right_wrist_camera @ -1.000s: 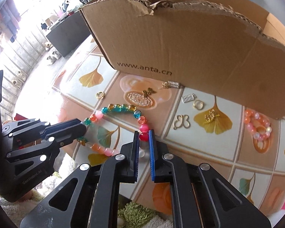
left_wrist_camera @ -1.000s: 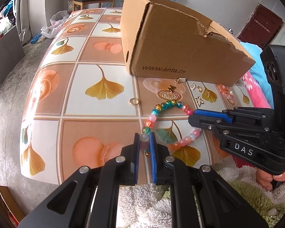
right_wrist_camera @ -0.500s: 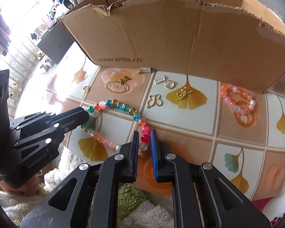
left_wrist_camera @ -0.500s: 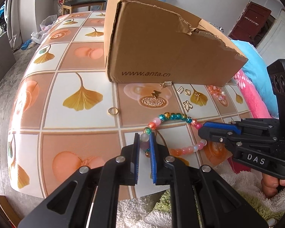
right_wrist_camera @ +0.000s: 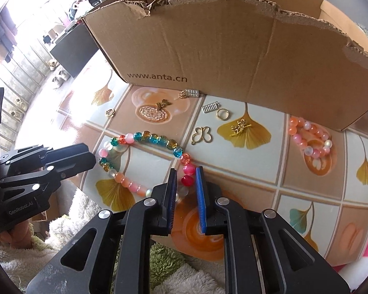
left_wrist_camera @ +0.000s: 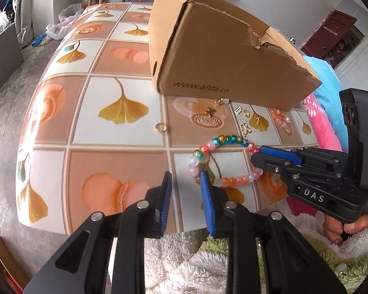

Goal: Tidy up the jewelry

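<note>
The bracelet (right_wrist_camera: 144,156) lies flat on the desk (left_wrist_camera: 125,132), in front of the box (right_wrist_camera: 233,56), nearer the desk's front edge than the small gold charms under the box wall.

The left gripper (left_wrist_camera: 184,182) has just been opening. Its jaws stand apart with nothing between them, and the bracelet's left side lies just past the right pad.

The right gripper (right_wrist_camera: 186,180) has also been opening a little. A red bead sits between its jaws with a sliver of daylight either side, so it looks released rather than pinched.

This reads as the laying-out step ending, with the bracelet put down as a loop. Next, both grippers likely need to lift clear without dragging beads, then go for another piece, perhaps the pink bracelet (right_wrist_camera: 311,137) by the box's right end.
</note>
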Motion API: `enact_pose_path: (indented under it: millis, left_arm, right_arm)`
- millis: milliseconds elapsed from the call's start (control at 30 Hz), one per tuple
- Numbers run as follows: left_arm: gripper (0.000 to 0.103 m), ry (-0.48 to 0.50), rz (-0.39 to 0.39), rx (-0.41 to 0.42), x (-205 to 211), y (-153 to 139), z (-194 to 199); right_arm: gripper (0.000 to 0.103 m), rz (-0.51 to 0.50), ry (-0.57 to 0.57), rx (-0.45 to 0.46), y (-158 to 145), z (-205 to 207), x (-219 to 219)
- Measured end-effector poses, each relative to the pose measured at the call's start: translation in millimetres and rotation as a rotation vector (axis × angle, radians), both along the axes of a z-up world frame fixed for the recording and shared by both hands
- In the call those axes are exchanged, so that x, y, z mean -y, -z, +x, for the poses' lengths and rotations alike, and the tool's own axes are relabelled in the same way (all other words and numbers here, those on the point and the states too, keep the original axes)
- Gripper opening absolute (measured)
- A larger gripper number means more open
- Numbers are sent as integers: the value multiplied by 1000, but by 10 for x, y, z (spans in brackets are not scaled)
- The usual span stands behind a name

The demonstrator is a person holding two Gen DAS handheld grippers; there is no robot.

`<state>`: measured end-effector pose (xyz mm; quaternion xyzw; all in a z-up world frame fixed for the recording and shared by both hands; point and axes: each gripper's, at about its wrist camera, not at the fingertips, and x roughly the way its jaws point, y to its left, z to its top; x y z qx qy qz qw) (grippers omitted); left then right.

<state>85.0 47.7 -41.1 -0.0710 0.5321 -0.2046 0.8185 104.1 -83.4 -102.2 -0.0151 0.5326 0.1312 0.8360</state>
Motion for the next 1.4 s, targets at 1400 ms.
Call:
enact_pose_path:
  millis: [1400]
  left_arm:
    - [10,58,237,111,487,0,-1]
  right_arm:
    - [8,-33,-13,41,-39,-126,116]
